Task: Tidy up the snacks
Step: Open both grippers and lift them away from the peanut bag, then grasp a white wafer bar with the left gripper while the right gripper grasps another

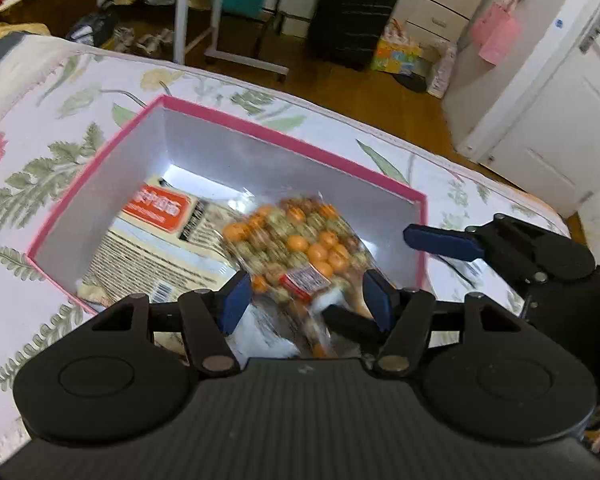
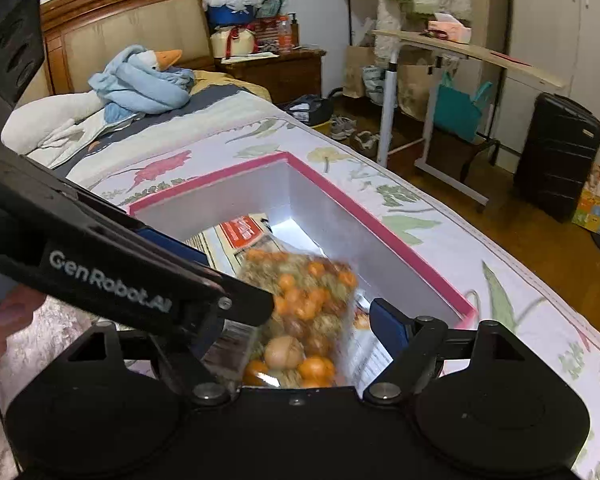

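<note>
I had the clear bag of orange and speckled snacks [image 1: 300, 248] hanging over the pink-rimmed box [image 1: 292, 136] on the floral bedspread [image 1: 40, 160], above a cream packet [image 1: 156, 240] lying inside. My left gripper [image 1: 306, 300] and right gripper [image 2: 312, 320] both stood partly open around the bag, pads not clearly pressing. The left gripper crossed the right camera's view of the box's near side.

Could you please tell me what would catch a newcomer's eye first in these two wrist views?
Most striking is the clear bag of orange and speckled snack balls, lying blurred over the near end of the pink-rimmed white box on the floral bedspread. It sits between the fingers of the left gripper and the right gripper. Under it in the box lies a cream packet with an orange label.
</note>
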Available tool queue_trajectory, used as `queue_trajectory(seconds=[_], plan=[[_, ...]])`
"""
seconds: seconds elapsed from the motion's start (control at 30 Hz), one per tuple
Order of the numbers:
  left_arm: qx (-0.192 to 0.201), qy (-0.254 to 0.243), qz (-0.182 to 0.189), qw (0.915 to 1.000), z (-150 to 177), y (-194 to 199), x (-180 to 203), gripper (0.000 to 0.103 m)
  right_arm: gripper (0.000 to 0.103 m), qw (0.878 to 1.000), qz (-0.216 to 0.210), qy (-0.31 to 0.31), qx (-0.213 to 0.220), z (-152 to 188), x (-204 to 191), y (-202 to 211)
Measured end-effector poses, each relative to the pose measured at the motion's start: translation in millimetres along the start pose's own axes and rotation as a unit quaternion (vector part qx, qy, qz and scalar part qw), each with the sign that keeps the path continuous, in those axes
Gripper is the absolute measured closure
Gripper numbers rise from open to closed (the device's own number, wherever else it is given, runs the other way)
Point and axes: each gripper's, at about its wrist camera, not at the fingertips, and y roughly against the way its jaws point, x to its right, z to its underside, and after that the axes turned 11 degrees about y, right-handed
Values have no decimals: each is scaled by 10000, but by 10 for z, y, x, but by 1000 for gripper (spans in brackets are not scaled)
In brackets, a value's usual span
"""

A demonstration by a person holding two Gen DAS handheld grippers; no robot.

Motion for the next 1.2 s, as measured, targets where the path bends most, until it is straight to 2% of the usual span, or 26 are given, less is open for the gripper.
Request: queue_trajectory(seconds=[0.07,0.27,0.43,0.63,0.67,0.8,0.97,1.07,1.2], plan=[[-109,20,215,9997,30,48,-1,43,20,10000,17,-28,37,62,4,108],[-105,-258,361,9990,148,266,137,49,22,9995,244,-178,127,299,34,558],[-101,-565,590,9966,244,417,395,57,24,9962,436,-718,219,513,280,950],[-198,-788,940,9922,354,392,822,60,39,9886,760,-1293,100,816,618,1194],[-242,-810,946,9919,377,350,899,60,42,9875,793,-1359,64,865,669,1195],[-401,-739,1007,9914,463,91,1184,60,43,9866,894,-1367,-13,1080,827,1092],[-311,-547,935,9936,536,-331,1457,60,43,9887,995,-1107,-167,1309,1041,764],[-207,-243,956,9949,528,-635,1571,60,43,9899,1029,-959,-155,1429,1189,555],[-203,10,767,9968,469,-1113,1697,60,42,9921,973,-729,-317,1496,1359,213]])
